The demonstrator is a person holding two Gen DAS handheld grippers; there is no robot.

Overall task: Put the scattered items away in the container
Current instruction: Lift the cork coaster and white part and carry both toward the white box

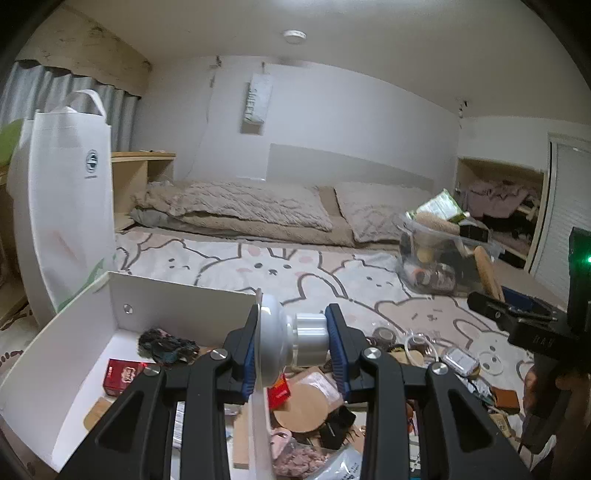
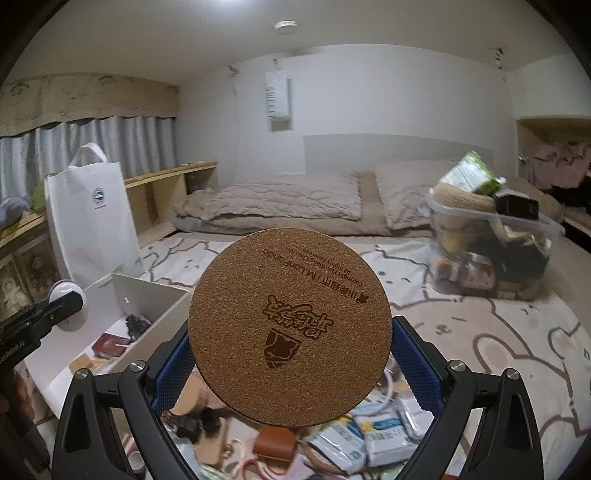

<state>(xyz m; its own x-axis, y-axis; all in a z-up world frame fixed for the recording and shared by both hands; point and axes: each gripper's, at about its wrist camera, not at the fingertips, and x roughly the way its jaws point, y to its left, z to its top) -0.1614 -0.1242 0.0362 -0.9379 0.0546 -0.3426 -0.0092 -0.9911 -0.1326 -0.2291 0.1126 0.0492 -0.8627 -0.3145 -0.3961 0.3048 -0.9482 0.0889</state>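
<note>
Bedroom, low bed (image 1: 229,258) covered in a bunny-print sheet, two beige quilted pillows (image 1: 240,206) at the head against a white wall, round ceiling light (image 1: 294,35) above. Grey curtains (image 2: 92,144) on the left side over a wooden shelf (image 2: 162,181), and a white tote bag (image 1: 64,192) stands upright near the shelf at the bed's edge. The white open box (image 1: 74,354) sits on the sheet just in front of the bag, holding a red packet (image 1: 123,376), a dark crumpled item (image 1: 166,343) and some flat bits (hard to tell what). A loose pile of scattered items (image 2: 351,439) — sachets, cork discs, a brown leather piece, cables — lies on the sheet beside the box on its right. Further back on the right, a clear plastic tub (image 2: 491,254) crammed full, green packet sticking out the top. Left gripper (image 1: 293,343) is clenched on a white-and-silver knob-like object (image 1: 291,341), held above the box's right wall. Right gripper (image 2: 291,354) is clamped on a round cork coaster (image 2: 290,325) with printed logo, held upright above the pile, right of the box. Open closet with clothes (image 1: 498,199) far right
</note>
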